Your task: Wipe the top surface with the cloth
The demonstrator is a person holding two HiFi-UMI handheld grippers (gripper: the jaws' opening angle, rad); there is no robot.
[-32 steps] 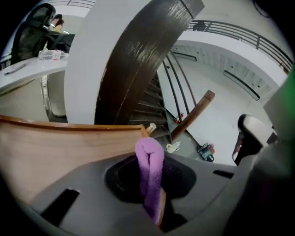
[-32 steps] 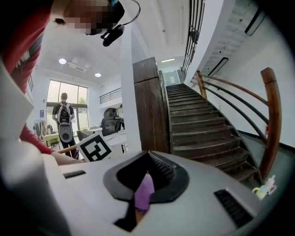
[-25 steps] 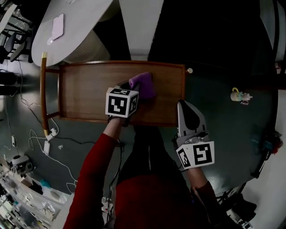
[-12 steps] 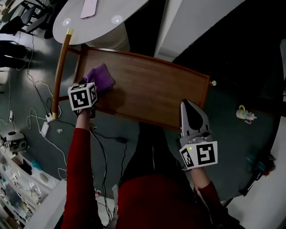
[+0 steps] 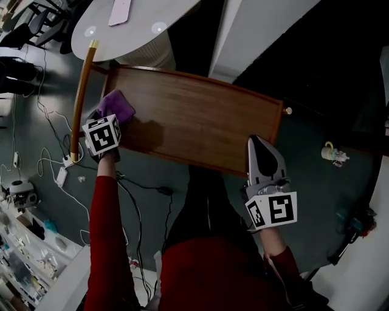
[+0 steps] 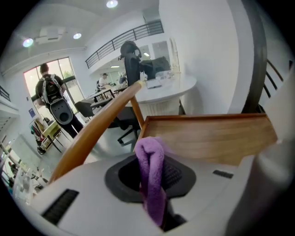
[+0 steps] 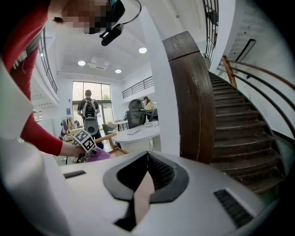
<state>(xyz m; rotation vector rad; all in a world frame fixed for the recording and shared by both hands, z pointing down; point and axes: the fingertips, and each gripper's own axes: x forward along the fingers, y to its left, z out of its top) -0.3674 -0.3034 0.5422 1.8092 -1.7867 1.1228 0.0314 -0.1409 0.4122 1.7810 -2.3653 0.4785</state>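
A wooden top [image 5: 200, 118] with a raised rim lies below me; it shows as a tan board [image 6: 207, 136] in the left gripper view. My left gripper [image 5: 110, 119] is at its left end, shut on a purple cloth [image 5: 117, 104] that rests on the wood. The cloth [image 6: 150, 154] hangs folded between the left gripper's [image 6: 153, 177] jaws. My right gripper [image 5: 256, 143] hovers at the top's front right edge, away from the cloth. The right gripper [image 7: 145, 180] is shut with nothing in it, and the cloth [image 7: 98, 155] appears far off in its view.
A curved wooden handle [image 5: 82, 97] runs along the left end of the top. Behind it stands a round white table [image 5: 143, 21] with a pink flat object [image 5: 120, 11]. Cables [image 5: 36, 164] lie on the floor at left. A staircase [image 7: 235, 120] and a dark post [image 7: 191, 92] are ahead.
My left gripper has slid the purple cloth from the middle of the top to its left end. The right gripper has stayed at the front right edge.
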